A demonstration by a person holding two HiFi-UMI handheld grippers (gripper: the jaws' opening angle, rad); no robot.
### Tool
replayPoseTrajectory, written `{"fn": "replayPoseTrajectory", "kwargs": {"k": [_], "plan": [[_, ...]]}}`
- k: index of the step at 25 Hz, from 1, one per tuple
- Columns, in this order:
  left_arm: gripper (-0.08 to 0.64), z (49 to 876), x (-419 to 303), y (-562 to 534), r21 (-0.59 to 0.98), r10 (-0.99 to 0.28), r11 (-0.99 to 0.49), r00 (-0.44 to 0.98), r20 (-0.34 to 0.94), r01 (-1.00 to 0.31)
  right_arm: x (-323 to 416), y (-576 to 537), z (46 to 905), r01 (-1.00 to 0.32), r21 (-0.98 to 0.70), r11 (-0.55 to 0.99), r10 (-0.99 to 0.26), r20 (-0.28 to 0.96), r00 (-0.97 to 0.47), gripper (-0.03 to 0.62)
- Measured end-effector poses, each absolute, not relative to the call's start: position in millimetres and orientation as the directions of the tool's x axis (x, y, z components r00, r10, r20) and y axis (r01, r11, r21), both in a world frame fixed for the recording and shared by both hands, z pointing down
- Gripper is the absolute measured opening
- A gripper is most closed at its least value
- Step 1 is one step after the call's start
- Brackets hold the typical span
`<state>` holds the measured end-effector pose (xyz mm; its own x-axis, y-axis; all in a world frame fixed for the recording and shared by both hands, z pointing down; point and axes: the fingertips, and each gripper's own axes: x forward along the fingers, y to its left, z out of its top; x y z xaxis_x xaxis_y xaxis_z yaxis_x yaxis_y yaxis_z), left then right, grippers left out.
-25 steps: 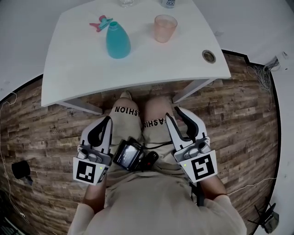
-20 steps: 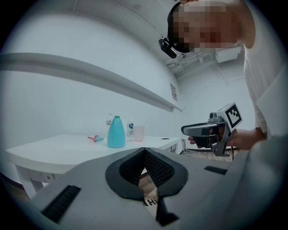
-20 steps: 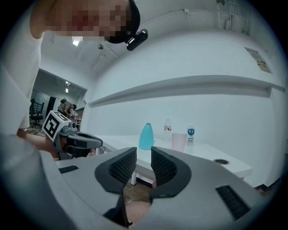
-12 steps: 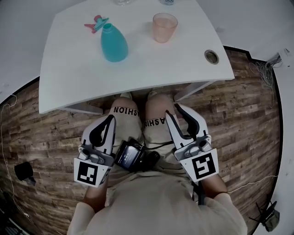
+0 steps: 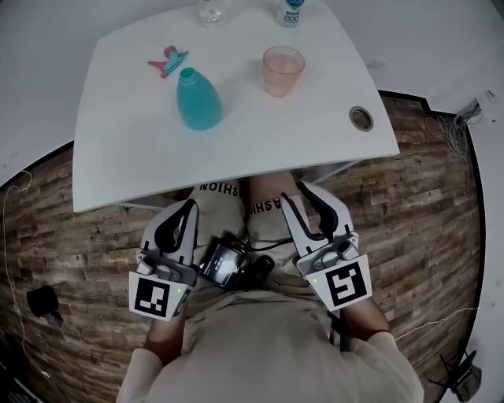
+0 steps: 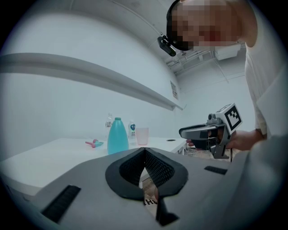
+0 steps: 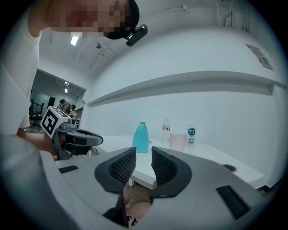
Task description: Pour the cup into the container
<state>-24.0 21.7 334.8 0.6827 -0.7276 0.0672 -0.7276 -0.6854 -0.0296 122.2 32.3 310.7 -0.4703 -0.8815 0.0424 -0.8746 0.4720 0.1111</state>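
Nearest the body, on the person's lap, a black device (image 5: 224, 264) lies between the two hands. Each hand holds one gripper level, pointing toward the table, over the knees.

Left gripper (image 5: 189, 203): the jaws meet at their tips in the left gripper view (image 6: 144, 150). Nothing is between the pads.

Right gripper (image 5: 295, 191): the jaws are drawn together to a narrow slit in the right gripper view (image 7: 143, 152). The pads grip nothing; only the knees and the wooden floor (image 5: 425, 205) show behind the slit.

Both grippers are short of the white table (image 5: 126, 157) and touch nothing on it. A round cable port (image 5: 361, 118) sits in the tabletop near the front right corner.

Farther in, the teal container (image 5: 198, 101) stands upright left of centre with its neck uncapped. The pink translucent cup (image 5: 283, 71) stands upright to its right and slightly farther back, well apart from it. Whether the cup holds liquid cannot be told.

A pink-and-teal spray head (image 5: 168, 61) lies on its side just behind the container on the left.

At the far edge stand a clear bottle (image 5: 211, 11) and a blue-labelled water bottle (image 5: 290, 11), both cut off by the frame.
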Motion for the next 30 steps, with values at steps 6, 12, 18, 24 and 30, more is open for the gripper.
{"fn": "replayPoseTrajectory", "kwargs": {"k": [6, 12, 18, 24, 30], "plan": [[0.006, 328, -19, 8, -0.043, -0.725, -0.689, 0.687, 0.058, -0.724, 125, 18, 306, -0.877, 0.116, 0.467, -0.884, 0.038, -0.466, 0.091], [0.006, 324, -17, 0, -0.053, -0.729, -0.685, 0.682, 0.063, -0.727, 130, 7, 307, -0.876, 0.116, 0.469, -0.883, 0.048, -0.467, 0.1], [0.006, 319, -19, -16, -0.058, -0.742, -0.67, 0.668, 0.061, -0.74, 134, -7, 307, -0.876, 0.115, 0.469, -0.883, 0.051, -0.466, 0.106], [0.006, 312, -23, -22, -0.055, -0.76, -0.65, 0.648, 0.055, -0.758, 137, -12, 303, -0.877, 0.115, 0.466, -0.885, 0.05, -0.463, 0.112], [0.006, 314, -25, -45, -0.046, -0.765, -0.644, 0.641, 0.06, -0.764, 138, -37, 307, -0.872, 0.115, 0.475, -0.88, 0.06, -0.471, 0.12]]}}
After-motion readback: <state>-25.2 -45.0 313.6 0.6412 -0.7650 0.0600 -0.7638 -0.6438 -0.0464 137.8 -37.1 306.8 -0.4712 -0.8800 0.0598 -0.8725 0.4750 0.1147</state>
